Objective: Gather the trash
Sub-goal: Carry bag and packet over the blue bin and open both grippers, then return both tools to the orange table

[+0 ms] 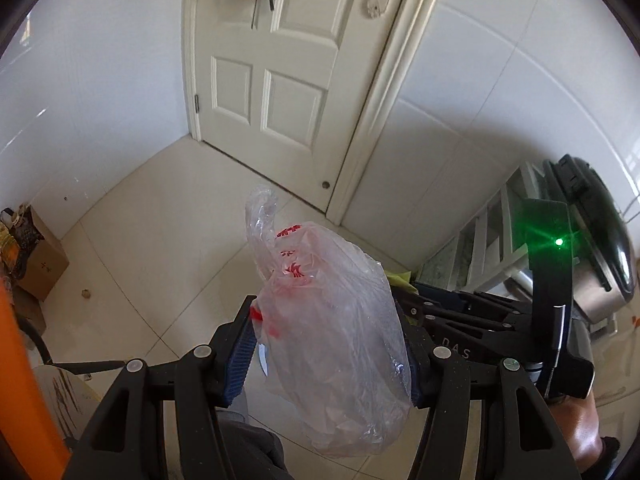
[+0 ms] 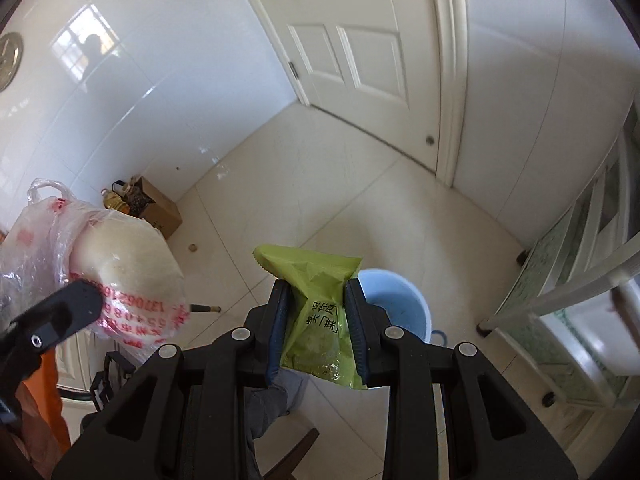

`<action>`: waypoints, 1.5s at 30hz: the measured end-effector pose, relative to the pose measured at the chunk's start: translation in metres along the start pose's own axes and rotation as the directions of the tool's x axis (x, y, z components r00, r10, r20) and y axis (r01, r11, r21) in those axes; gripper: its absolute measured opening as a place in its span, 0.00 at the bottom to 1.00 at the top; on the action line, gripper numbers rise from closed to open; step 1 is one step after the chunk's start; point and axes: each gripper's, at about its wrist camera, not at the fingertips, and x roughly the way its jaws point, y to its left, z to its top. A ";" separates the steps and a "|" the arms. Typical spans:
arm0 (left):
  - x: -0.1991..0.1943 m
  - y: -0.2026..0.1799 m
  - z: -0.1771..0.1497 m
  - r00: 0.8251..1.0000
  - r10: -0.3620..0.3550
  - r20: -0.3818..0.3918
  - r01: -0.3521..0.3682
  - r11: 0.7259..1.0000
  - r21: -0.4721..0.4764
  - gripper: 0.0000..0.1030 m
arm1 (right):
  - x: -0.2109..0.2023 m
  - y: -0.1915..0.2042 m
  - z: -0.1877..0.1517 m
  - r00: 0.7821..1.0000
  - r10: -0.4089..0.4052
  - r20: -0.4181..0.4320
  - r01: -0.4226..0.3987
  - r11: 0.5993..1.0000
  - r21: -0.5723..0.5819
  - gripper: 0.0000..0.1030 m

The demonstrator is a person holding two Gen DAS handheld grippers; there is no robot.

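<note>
Right wrist: blue bucket [image 2: 396,300] half hidden behind green packet [image 2: 316,312]

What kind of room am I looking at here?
Probably a tiled room in a home, perhaps a kitchen or utility space: glossy white wall tiles, a white panelled door, and a pale blue plastic bucket on the floor.

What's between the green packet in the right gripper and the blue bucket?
Nothing. In the right wrist view the green packet hangs just before the blue bucket, with only air and bare floor tile around.
</note>
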 end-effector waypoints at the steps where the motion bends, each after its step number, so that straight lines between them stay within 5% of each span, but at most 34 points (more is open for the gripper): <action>1: 0.016 0.003 0.005 1.000 0.000 -0.031 0.000 1.000 0.003 0.55 | 0.013 -0.008 0.001 1.000 0.001 -0.027 -0.001 1.000 0.016 0.28; 7: 0.092 0.018 0.036 0.981 0.012 -0.192 -0.011 1.000 0.008 0.59 | 0.060 -0.051 -0.003 0.995 0.019 -0.095 -0.004 0.989 0.148 0.35; 10: 0.112 0.015 0.049 0.974 0.047 -0.223 -0.041 0.999 0.031 0.77 | 0.066 -0.064 -0.005 0.995 0.016 -0.102 0.003 0.983 0.185 0.53; 12: 0.116 0.018 0.054 0.974 0.049 -0.220 -0.043 0.999 0.033 0.81 | 0.064 -0.066 -0.006 0.996 0.018 -0.090 -0.001 0.982 0.190 0.80; 20: 0.114 -0.003 0.057 0.977 0.089 -0.194 -0.085 0.996 0.028 0.85 | 0.057 -0.059 -0.009 0.996 -0.022 -0.084 0.037 0.981 0.191 1.00; 29: 0.041 -0.012 0.027 0.984 0.162 -0.071 -0.162 0.987 0.003 0.90 | 0.026 -0.027 -0.016 0.998 -0.045 -0.036 0.050 0.986 0.162 1.00; 36: -0.051 -0.006 -0.007 0.979 0.195 0.060 -0.193 0.980 -0.044 0.91 | -0.032 0.023 -0.013 0.996 -0.049 0.075 0.042 0.995 0.085 1.00; 45: -0.185 0.017 -0.071 0.917 0.308 0.252 -0.273 0.948 -0.164 0.95 | -0.126 0.128 -0.008 0.964 0.006 0.265 0.017 0.996 -0.083 1.00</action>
